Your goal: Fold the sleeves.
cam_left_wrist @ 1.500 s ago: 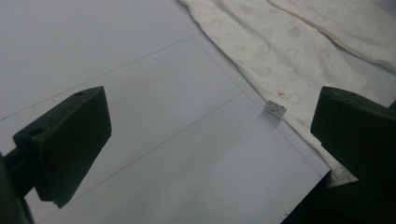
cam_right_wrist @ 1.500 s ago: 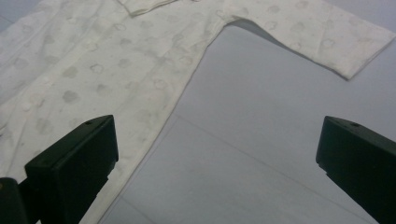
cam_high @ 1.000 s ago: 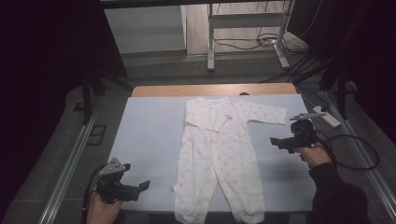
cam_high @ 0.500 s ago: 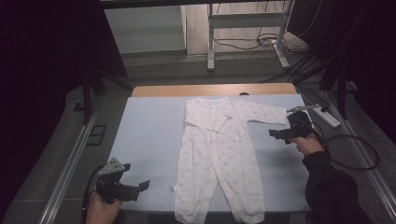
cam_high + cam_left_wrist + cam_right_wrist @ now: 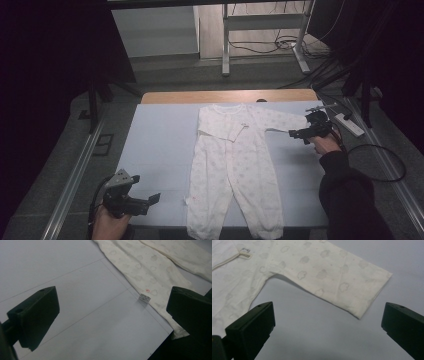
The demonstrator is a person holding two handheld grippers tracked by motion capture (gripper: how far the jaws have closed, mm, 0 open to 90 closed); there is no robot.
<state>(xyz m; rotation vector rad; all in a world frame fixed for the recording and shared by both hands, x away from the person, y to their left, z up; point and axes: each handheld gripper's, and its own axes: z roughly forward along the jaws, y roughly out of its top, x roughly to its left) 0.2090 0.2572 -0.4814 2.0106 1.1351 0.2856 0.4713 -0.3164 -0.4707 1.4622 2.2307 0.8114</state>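
While the right gripper (image 5: 296,133) is held out over the far right part of the table (image 5: 160,150), we see the forearm in a dark sleeve (image 5: 345,185) running up from the near right edge, hand wrapped round the grip, jaws pointing left toward the garment. Jaws stand wide, nothing between them. In the right gripper view we look along them at the baby sleepsuit (image 5: 294,267): its sleeve cuff (image 5: 372,290) lies flat just ahead of the jaws, between their lines, not touched. A small label (image 5: 244,255) sits further ahead to the left.

The left gripper (image 5: 150,200) we see low at the near left corner, hand under it, jaws pointing right toward the sleepsuit's legs. Jaws also wide and empty. In the left gripper view the leg hem lies ahead and right of the jaws, apart from them, with a small tag (image 5: 144,298) at the fabric edge.
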